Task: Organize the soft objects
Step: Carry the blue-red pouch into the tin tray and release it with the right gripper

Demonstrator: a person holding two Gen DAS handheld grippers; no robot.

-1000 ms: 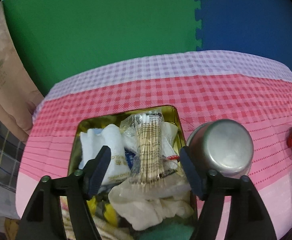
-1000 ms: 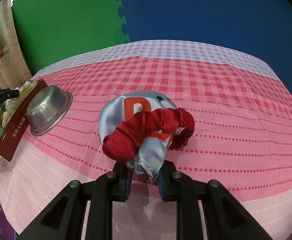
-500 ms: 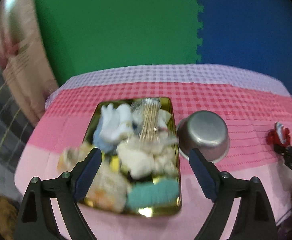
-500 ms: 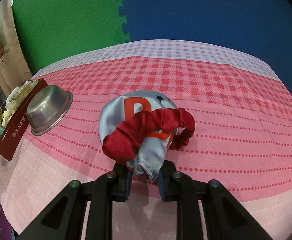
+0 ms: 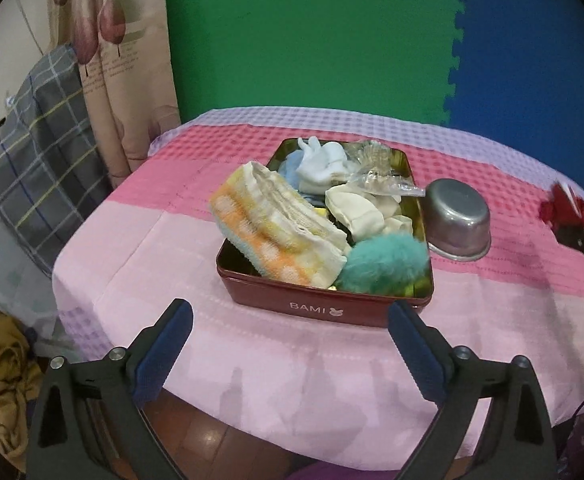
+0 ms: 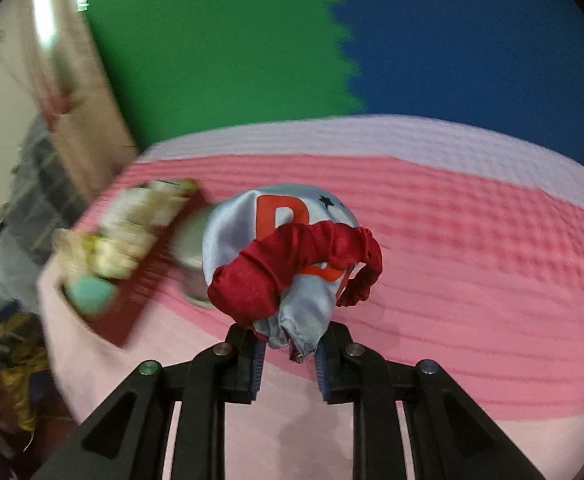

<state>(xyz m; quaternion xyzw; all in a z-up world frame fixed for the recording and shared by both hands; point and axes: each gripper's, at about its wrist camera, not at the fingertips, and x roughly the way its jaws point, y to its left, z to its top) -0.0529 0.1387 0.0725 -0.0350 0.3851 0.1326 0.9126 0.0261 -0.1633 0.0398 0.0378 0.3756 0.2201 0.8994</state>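
Pink-clothed desk (image 5: pixel 139 264) before green and blue wall mats.
Left gripper (image 5: pixel 289 344) jaws had just been opening, nothing between; right gripper (image 6: pixel 287 356) clamped a satin cap (image 6: pixel 275 236) above the desk, right of the tin (image 5: pixel 324 306) of socks.

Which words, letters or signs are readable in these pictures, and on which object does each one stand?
"BAMI", with a small rabbit sign after it: front wall of the red tin.
"D", large and red, with a small black star beside it: the light blue satin cloth; a second red mark lower down is covered by the red scrunchie.
Small dark print on the beige curtain: too small to read.
Side of the tin in the right wrist view: blurred, unreadable.
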